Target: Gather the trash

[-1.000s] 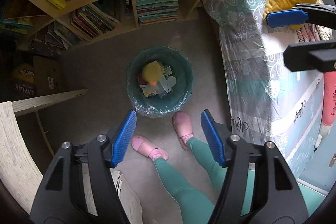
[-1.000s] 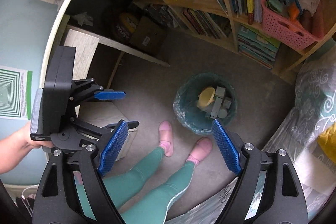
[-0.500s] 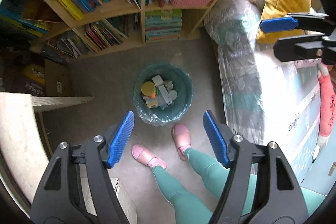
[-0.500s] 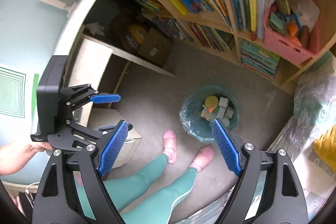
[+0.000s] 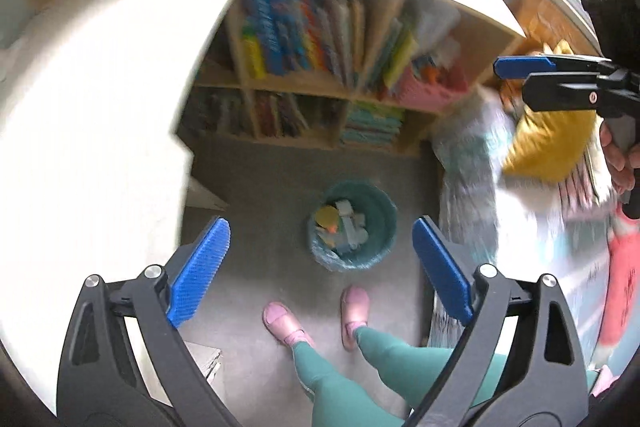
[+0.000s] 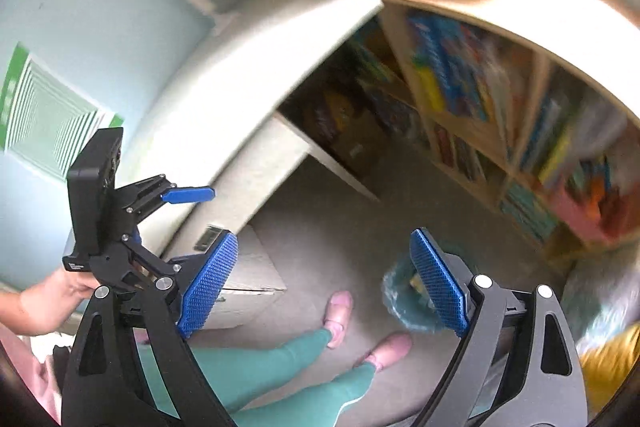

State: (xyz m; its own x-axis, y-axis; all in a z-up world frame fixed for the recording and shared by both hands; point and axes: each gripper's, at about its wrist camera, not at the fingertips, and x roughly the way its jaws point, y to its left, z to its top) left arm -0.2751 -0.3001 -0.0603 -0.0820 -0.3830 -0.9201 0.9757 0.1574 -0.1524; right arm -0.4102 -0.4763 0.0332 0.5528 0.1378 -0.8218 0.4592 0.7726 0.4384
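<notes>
Both grippers empty. Left gripper (image 5: 320, 267) has just been spreading its jaws, now wide apart with nothing between the pads; right gripper (image 6: 324, 283) also just opened a bit further, wide, nothing held. The task's thing here is the teal trash bin (image 5: 354, 225) on the grey floor (image 5: 256, 179), with a thin plastic liner bag (image 5: 328, 259) bunched over its rim. In the left wrist view it sits between and beyond the two fingertips, well below them; in the right wrist view the bin (image 6: 400, 303) is partly hidden behind the right-side finger, low and to that side. Inside: a loose pile of small trash pieces (image 5: 342, 227), a yellow round one plus pale blocky bits, too blurred to name. The person's pink slippers (image 5: 286, 321) stand just on the near side of the bin, under the fingers. Handling, as a judgement: the contents look light and rigid, small enough to shift and rattle if the bin tips. The bin wall looks like stiff plastic, smooth, likely slippery under flat pads. The liner is soft, crinkly film, probably tears if pinched hard or dragged on the rim. Best hold is likely the bunched liner edge at the rim, one gripper on each side, gathered up so the load hangs. Pinching rim and film together would be firmer. Bookshelf (image 5: 320, 67) beyond the bin, bed with yellow cushion (image 5: 548, 143) off the right finger. Frames motion-blurred.
</notes>
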